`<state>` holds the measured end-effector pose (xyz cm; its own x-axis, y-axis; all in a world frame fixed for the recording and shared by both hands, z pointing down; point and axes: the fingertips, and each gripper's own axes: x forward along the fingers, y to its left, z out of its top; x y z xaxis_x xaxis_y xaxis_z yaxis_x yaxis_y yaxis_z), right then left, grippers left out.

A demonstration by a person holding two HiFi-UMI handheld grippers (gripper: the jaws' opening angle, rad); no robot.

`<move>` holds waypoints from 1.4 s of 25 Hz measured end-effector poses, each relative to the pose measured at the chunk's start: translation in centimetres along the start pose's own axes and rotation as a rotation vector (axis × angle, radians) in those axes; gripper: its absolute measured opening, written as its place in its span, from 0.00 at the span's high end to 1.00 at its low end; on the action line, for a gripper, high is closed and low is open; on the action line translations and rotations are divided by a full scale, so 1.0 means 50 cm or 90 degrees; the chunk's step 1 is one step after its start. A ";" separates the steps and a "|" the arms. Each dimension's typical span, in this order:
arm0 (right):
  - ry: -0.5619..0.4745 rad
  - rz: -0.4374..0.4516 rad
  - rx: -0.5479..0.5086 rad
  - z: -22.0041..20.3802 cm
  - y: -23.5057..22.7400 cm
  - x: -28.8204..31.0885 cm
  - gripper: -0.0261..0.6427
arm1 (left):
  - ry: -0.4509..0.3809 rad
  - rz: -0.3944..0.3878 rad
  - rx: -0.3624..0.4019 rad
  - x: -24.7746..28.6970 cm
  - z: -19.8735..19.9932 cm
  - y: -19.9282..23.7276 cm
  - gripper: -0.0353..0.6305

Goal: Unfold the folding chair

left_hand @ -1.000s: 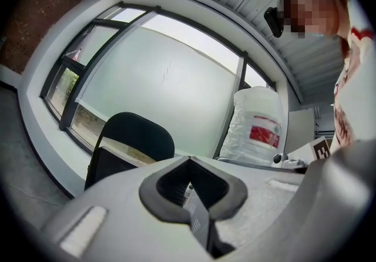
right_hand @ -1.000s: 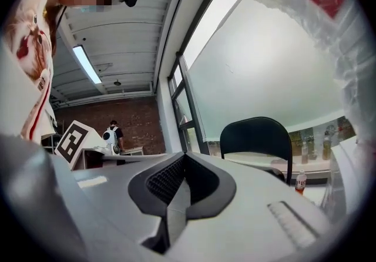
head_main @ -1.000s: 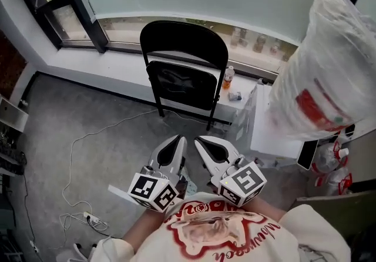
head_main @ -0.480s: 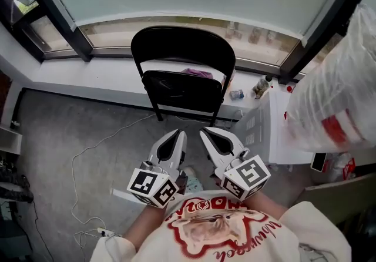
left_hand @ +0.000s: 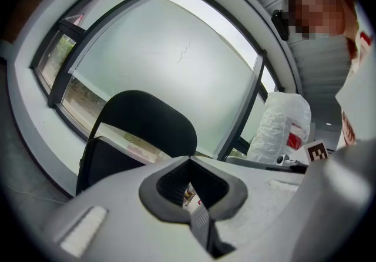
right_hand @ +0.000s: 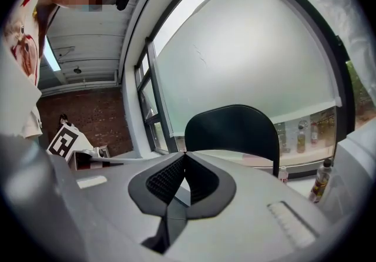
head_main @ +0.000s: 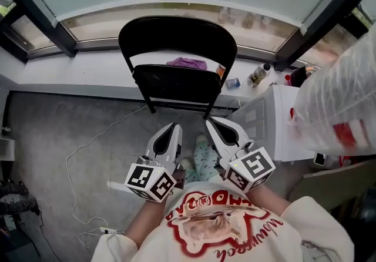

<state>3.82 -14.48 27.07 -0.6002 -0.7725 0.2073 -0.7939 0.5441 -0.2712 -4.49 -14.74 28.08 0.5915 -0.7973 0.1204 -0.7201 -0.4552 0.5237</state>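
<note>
Plainly, one black folding chair point(head_main: 176, 61) stands here, with two grippers short of it, one purple cloth point(head_main: 187, 63) and one bottle point(head_main: 258, 74) on the window ledge point(head_main: 70, 73), and one big white plastic bag point(head_main: 341, 102) at the right. The chair is on the grey floor point(head_main: 53, 137) right against the ledge, under the window. Its long axis runs up and down, the rounded backrest on top and the legs on the floor. Its front faces the person, and the seat panel hangs close under the backrest, so it looks folded. One white cable point(head_main: 82, 149) trails over the floor to its left.

Both hands are drawn in before the person's chest, side by side, with the marker cubes nearest the body. The left gripper point(head_main: 169, 131) and the right gripper point(head_main: 215, 126) point forward at the chair, about level, with their tips angled slightly towards each other. Neither touches it.

From the left gripper view the left gripper point(left_hand: 190, 158) has its jaws brought together at the tips with nothing between them, and the chair point(left_hand: 147, 126) rises beyond. From the right gripper view the right gripper point(right_hand: 184, 154) is likewise closed and empty, the chair point(right_hand: 232, 128) straight ahead
</note>
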 end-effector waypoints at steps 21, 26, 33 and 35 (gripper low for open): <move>0.001 -0.074 -0.015 0.065 -0.246 0.170 0.93 | 0.011 0.154 -0.207 0.216 0.047 0.212 0.95; 0.023 -0.115 -0.009 0.039 -0.310 0.176 0.93 | 0.021 0.188 -0.374 0.269 -0.002 0.252 0.87; 0.045 -0.165 -0.006 -0.003 -0.391 0.183 0.93 | 0.020 0.247 -0.495 0.322 -0.058 0.305 0.72; 0.051 -0.177 -0.014 -0.013 -0.410 0.187 0.93 | 0.019 0.258 -0.524 0.339 -0.074 0.318 0.70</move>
<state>14.44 -32.65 35.16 -0.3649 -0.8648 0.3449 -0.9302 0.3232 -0.1737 -4.60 -34.02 41.58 0.3673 -0.8182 0.4424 -0.3965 0.2925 0.8702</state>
